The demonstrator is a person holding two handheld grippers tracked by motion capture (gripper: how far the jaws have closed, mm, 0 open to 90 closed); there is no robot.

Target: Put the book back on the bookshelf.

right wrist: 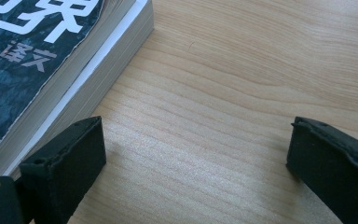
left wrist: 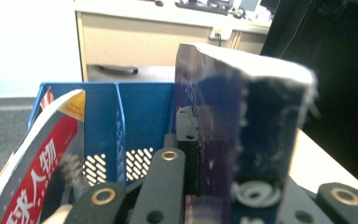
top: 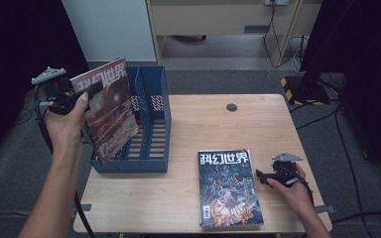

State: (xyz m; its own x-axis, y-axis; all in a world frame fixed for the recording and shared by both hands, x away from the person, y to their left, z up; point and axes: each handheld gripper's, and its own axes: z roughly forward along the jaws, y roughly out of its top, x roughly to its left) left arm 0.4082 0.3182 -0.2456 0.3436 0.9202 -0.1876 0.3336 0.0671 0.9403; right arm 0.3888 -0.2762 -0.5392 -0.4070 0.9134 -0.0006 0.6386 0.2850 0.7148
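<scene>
My left gripper (top: 93, 90) is shut on the top edge of a magazine with a red-brown cover (top: 108, 111), which hangs tilted over the left part of the blue file rack (top: 154, 124). In the left gripper view the magazine's dark back (left wrist: 242, 126) stands between the jaws, with the rack (left wrist: 140, 107) behind it. A stack of magazines with a dark blue cover (top: 229, 188) lies flat at the table's front. My right gripper (top: 264, 176) rests open just right of the stack. Its view shows the jaws wide apart over bare wood (right wrist: 196, 154), beside the stack's page edges (right wrist: 74, 79).
A red and white magazine (left wrist: 37, 177) leans at the lower left of the left gripper view, in front of the rack. The wooden table (top: 218, 124) has a round cable hole (top: 232, 107) near its far edge. Cables and a cabinet lie on the floor beyond.
</scene>
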